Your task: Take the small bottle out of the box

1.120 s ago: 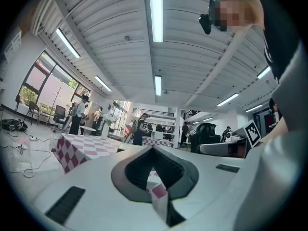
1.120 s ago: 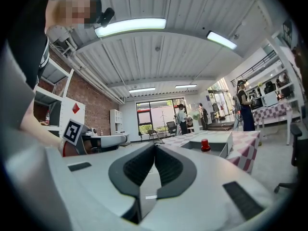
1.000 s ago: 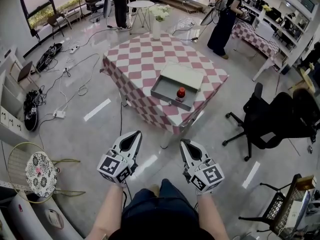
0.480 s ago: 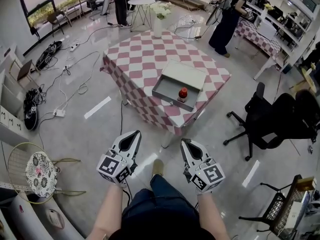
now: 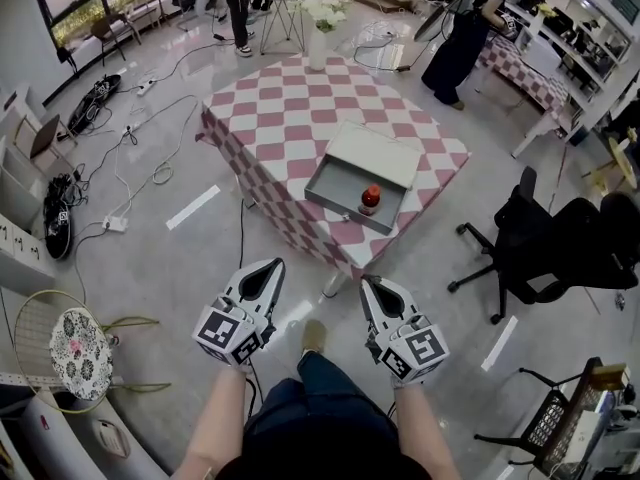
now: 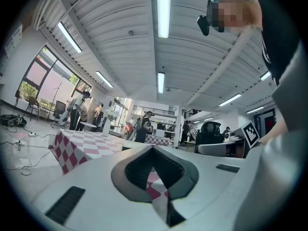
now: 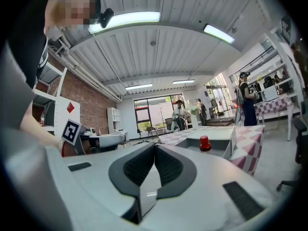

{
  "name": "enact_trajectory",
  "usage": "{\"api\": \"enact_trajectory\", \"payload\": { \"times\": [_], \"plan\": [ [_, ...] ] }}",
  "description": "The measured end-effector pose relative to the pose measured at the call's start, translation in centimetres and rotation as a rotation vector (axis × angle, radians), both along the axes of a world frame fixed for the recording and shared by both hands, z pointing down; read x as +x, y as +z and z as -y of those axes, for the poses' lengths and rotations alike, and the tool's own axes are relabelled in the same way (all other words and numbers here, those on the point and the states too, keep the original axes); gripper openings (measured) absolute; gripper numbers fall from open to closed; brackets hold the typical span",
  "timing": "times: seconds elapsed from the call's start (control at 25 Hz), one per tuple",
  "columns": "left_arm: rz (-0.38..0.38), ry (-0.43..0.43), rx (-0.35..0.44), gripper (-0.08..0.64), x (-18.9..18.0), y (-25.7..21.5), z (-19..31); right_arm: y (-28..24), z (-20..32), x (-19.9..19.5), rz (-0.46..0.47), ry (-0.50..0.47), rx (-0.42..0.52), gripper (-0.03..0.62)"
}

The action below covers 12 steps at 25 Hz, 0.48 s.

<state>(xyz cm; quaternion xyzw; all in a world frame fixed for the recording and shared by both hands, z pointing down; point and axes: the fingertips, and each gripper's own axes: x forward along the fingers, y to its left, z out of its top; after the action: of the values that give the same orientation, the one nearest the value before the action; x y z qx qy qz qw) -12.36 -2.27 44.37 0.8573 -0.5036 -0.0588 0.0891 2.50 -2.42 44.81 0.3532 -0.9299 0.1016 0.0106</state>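
Observation:
A small bottle with a red cap stands upright inside an open grey box, near its front wall. The box lies near the front right edge of a red-and-white checked table. Both grippers hang low in front of me, well short of the table. The left gripper is shut and empty, and so is the right gripper. In the right gripper view the bottle and box show far ahead, past the shut right gripper. The left gripper looks at the table.
A black office chair stands right of the table. A wire chair with a patterned cushion is at my left. Cables trail across the floor. A white vase stands on the table's far corner. People stand beyond it.
The table and box have drawn slightly nearer and lower in the head view as I step forward. Both grippers stay shut in the same place.

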Motion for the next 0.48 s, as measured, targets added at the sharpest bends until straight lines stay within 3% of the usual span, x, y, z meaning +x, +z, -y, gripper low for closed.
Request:
{"api": "enact_trajectory", "payload": {
  "times": [0.48],
  "plan": [
    [0.008,0.041,-0.043,0.003,1.0,2.4,7.7,1.6,7.4,-0.2,-0.038,0.0,-0.011,0.005]
  ]
}}
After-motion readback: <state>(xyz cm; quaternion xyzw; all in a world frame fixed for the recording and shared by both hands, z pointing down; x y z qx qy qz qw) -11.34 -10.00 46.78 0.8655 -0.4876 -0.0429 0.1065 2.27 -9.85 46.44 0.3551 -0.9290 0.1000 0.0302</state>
